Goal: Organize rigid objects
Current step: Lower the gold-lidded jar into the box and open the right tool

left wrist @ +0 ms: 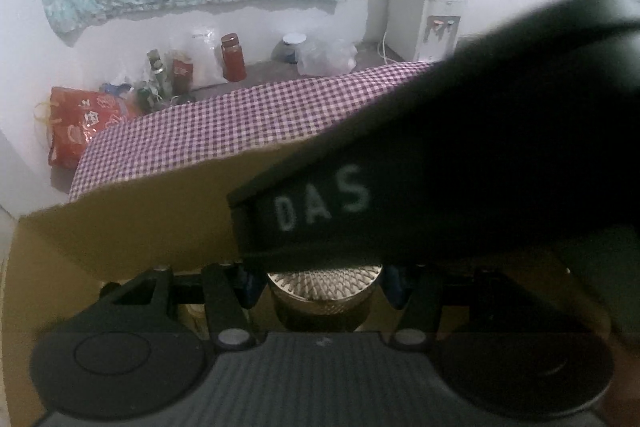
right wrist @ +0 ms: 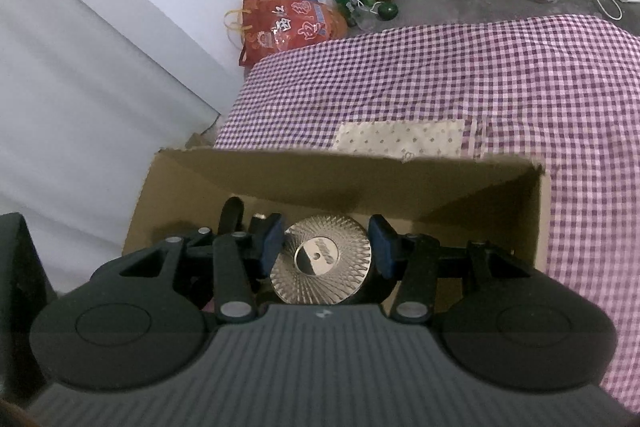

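Over the cardboard box [right wrist: 400,195], "DAS" on a black body [left wrist: 440,167], left gripper [left wrist: 322,287] pinching gold knurled jar [left wrist: 324,303], right gripper [right wrist: 326,253] pinching silver ribbed disc [right wrist: 320,259].

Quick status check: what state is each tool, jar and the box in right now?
Left tool: closed around a gold-lidded jar, over the box.
Right tool: pads beside a silver-lidded jar, inside the box.
Cardboard box: open, flap raised, on the checked cloth.
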`<state>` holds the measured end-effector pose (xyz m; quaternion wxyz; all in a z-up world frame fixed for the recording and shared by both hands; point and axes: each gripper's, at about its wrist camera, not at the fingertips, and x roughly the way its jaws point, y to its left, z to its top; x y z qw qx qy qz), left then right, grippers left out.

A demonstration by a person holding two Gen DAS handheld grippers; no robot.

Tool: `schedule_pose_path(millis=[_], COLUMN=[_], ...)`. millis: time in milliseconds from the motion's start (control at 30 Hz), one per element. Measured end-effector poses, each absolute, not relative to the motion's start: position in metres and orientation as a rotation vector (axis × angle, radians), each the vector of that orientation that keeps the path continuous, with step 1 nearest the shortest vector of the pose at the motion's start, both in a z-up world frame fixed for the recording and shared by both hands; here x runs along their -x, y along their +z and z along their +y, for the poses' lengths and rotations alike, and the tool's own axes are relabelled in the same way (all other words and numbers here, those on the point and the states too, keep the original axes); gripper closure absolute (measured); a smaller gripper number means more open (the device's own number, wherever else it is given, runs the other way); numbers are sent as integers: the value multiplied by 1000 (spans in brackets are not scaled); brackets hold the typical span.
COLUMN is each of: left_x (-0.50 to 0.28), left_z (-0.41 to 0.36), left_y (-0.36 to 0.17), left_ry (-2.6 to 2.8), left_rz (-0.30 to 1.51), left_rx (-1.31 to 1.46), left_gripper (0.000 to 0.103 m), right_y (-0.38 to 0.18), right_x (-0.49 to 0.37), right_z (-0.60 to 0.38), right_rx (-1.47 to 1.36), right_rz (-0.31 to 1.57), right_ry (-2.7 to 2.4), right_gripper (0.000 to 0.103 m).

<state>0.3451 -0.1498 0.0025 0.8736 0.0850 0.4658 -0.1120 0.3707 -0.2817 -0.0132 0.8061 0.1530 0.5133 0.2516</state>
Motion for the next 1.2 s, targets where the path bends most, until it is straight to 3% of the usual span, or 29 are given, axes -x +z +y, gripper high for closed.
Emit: schedule_pose_path(millis=[767,1200], left_x=[-346,-255], left_z=[-153,-122], left_y=[5,81], left_ry=[-227,-355], left_rz=[981,805], left_rx=[-162,-75], left_gripper=[44,14], right_y=[-23,52], right_x=[-378,-272], right_z=[-284,-358], right_rx=[-364,-571], right_rz=[1074,785], right_ry=[553,611], right_gripper=[58,55])
